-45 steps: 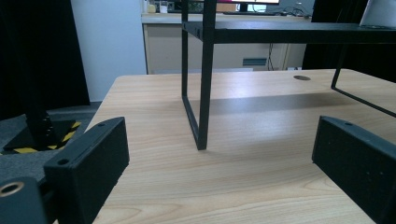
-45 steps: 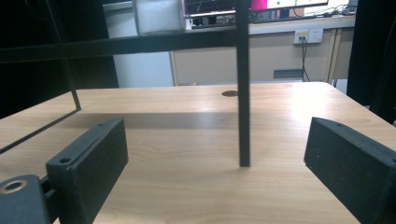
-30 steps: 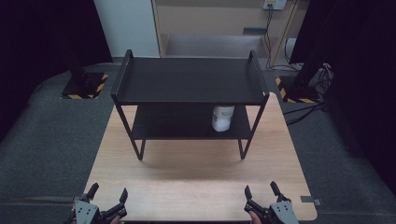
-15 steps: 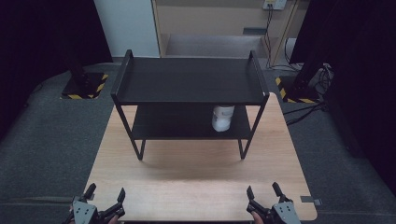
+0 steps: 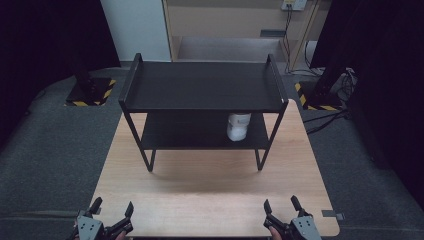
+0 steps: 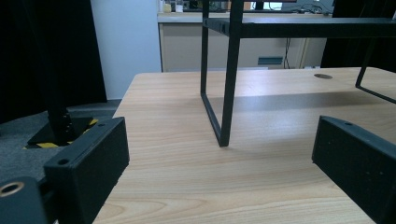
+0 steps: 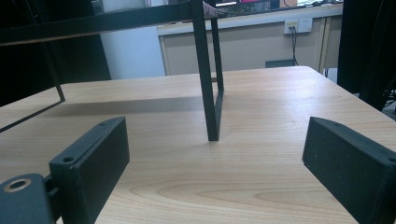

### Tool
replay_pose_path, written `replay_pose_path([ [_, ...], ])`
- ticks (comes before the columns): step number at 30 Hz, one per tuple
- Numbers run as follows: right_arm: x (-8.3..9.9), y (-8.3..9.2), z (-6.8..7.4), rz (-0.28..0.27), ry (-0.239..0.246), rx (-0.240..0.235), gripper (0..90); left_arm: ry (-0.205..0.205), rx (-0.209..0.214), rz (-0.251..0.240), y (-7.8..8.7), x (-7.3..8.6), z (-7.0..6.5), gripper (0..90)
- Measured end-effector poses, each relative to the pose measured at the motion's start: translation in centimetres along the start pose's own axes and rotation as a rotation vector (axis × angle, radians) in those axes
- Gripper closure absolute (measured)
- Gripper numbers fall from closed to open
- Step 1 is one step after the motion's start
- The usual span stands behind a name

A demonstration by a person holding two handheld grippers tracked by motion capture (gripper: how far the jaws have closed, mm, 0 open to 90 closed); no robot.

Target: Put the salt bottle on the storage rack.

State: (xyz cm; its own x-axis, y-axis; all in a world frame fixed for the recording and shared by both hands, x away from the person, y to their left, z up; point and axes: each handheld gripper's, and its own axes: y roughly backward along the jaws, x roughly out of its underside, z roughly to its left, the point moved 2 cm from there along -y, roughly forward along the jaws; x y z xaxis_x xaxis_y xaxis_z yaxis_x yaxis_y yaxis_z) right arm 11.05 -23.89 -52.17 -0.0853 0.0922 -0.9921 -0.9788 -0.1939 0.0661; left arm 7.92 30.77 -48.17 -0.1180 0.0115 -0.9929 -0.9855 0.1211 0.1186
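Note:
A black two-tier metal shelf point(image 5: 202, 85) stands on the far half of the wooden table point(image 5: 210, 187). On its lower tier, toward the right, sits a white container point(image 5: 238, 126). My left gripper point(image 5: 112, 209) rests at the table's near left corner, jaws wide apart with nothing between them. My right gripper point(image 5: 282, 206) sits at the near right edge, also open and empty. In the left gripper view the shelf's front left leg point(image 6: 231, 84) rises ahead of my left gripper point(image 6: 219, 158). The right gripper view has the front right leg point(image 7: 205, 79) ahead of my right gripper point(image 7: 215, 161).
Grey carpet point(image 5: 55, 145) surrounds the table. Two stand bases with yellow-black hazard tape point(image 5: 90, 95) point(image 5: 317, 97) sit on the floor at the far left and far right. A beige cabinet point(image 5: 235, 30) and cables lie behind the table.
Both grippers have slid slightly toward the near edge of the table; the shelf and the container have not moved.

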Motion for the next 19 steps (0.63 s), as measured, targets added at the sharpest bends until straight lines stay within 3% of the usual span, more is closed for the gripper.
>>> replay_pose_path([
  [13,0.1,-0.6,0.0,0.010,-0.007,-0.004,6.8,0.005,-0.005,-0.006,0.0,0.1,0.0,2.9],
  [19,-0.3,0.0,0.4,-0.024,-0.023,-0.004,5.0,-0.003,0.005,-0.024,1.0,0.0,-0.1,2.8],
])
